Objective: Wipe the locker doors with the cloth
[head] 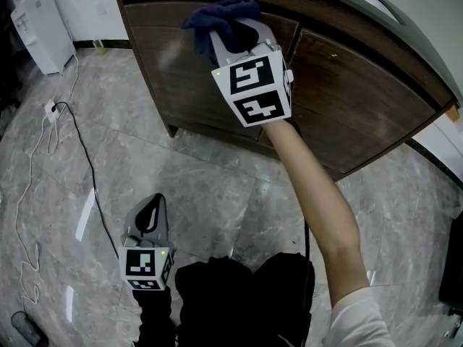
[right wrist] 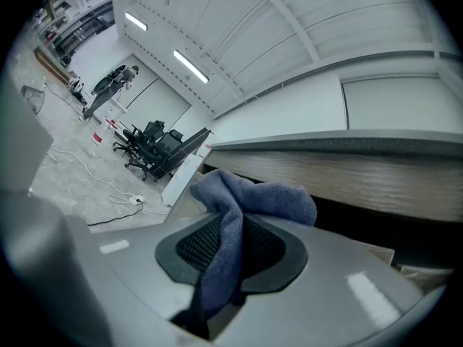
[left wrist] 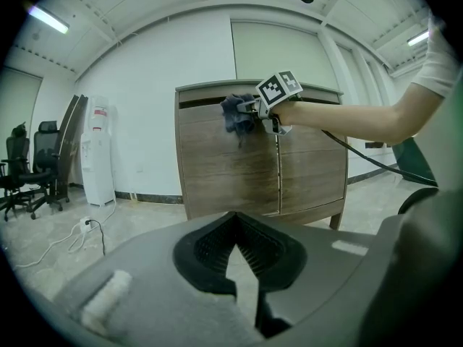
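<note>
Two doors front the brown wooden locker (head: 347, 114), and the task's work sits at the left one. The right gripper (head: 233, 36) is raised on an outstretched bare arm (head: 318, 208). Its jaws are clamped on a dark blue cloth (head: 218, 14), which bunches beyond the tips against the upper part of the left door (head: 184, 71), near the locker's top edge. In the right gripper view the cloth (right wrist: 253, 201) runs down between the jaws of the right gripper (right wrist: 224, 266), and its lower end is lost in the dark slot there. Whether the bunched part actually presses on the wood cannot be told from that view.

The left gripper (head: 153, 207) hangs low over the grey marble floor (head: 217, 194), well apart from the locker. In its own view the left gripper (left wrist: 242, 266) has its jaws drawn together at the tips, with nothing between them.

The head view cuts off the locker's right end and most of its top. A white appliance (head: 40, 27) stands far left, partly out of frame.
</note>
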Available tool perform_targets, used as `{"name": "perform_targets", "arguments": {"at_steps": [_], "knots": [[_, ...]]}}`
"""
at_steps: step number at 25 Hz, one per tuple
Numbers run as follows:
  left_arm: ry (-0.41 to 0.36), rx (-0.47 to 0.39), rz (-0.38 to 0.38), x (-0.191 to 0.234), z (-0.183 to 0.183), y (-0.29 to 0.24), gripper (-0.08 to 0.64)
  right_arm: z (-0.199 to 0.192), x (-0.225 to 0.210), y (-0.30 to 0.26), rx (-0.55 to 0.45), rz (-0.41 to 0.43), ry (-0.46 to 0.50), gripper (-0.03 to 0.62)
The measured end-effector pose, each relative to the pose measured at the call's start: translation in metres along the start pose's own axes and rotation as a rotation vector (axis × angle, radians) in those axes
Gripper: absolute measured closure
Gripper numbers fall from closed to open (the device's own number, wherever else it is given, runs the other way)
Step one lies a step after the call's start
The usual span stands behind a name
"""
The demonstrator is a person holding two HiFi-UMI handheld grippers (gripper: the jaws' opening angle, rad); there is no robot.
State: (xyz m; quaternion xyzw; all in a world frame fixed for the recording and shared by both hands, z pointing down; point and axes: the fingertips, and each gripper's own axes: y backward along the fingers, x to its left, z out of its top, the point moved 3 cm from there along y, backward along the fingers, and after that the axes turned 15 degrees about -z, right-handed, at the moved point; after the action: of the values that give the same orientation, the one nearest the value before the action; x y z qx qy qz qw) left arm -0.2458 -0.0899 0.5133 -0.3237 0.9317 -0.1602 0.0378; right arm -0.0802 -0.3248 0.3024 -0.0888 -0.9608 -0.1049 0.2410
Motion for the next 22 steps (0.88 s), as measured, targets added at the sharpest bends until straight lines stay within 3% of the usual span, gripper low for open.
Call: {"name": "perform_targets", "arguments": {"at_steps": [9, 22], "knots": [[0.002, -0.001, 0.008, 0.003, 0.000, 0.004, 0.560, -0.020, 0.013, 0.003, 0.004, -0.007, 0.005, 0.497], [0.016, 0.015, 0.029, 0.014, -0.011, 0.007, 0.558, -0.103, 0.075, 0.008, 0.148, 0.062, -0.020, 0.497]]}}
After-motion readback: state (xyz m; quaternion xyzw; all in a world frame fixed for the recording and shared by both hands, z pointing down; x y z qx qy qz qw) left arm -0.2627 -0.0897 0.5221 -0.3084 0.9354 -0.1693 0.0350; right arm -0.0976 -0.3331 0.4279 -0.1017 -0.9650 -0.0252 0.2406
